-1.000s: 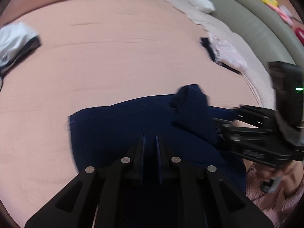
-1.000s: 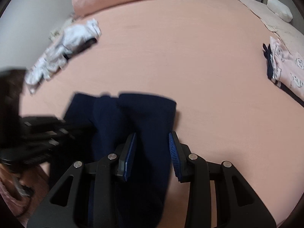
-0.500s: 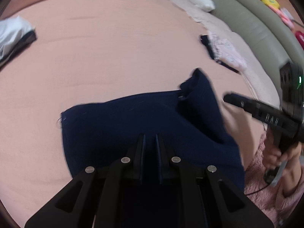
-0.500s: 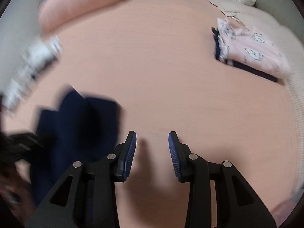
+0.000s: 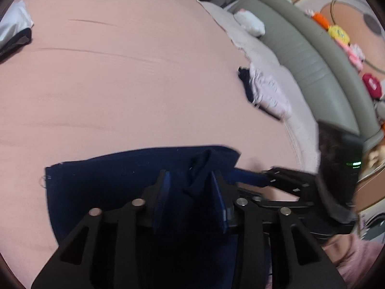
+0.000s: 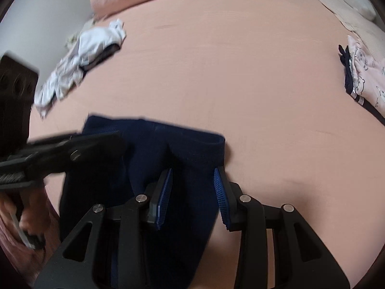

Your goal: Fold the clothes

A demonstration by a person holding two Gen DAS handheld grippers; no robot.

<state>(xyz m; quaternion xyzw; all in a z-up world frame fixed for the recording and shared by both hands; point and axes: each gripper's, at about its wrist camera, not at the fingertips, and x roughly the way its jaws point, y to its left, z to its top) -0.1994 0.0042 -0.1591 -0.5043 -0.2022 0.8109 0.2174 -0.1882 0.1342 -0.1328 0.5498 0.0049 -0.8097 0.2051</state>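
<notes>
Both hand-held grippers spread over navy garment [image 6: 154,168]; white clothes [image 6: 79,65] far-left, pink pile [image 6: 363,72] far-right.

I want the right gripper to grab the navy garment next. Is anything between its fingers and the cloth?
Nothing visible. The right gripper is open directly over the dark navy fabric garment; the left gripper is at the cloth's left side, clear of that gap.

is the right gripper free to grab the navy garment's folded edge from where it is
Probably yes. The right gripper has open tongs right over the navy garment, nothing lies between them, and the left gripper sits off to the side.
</notes>
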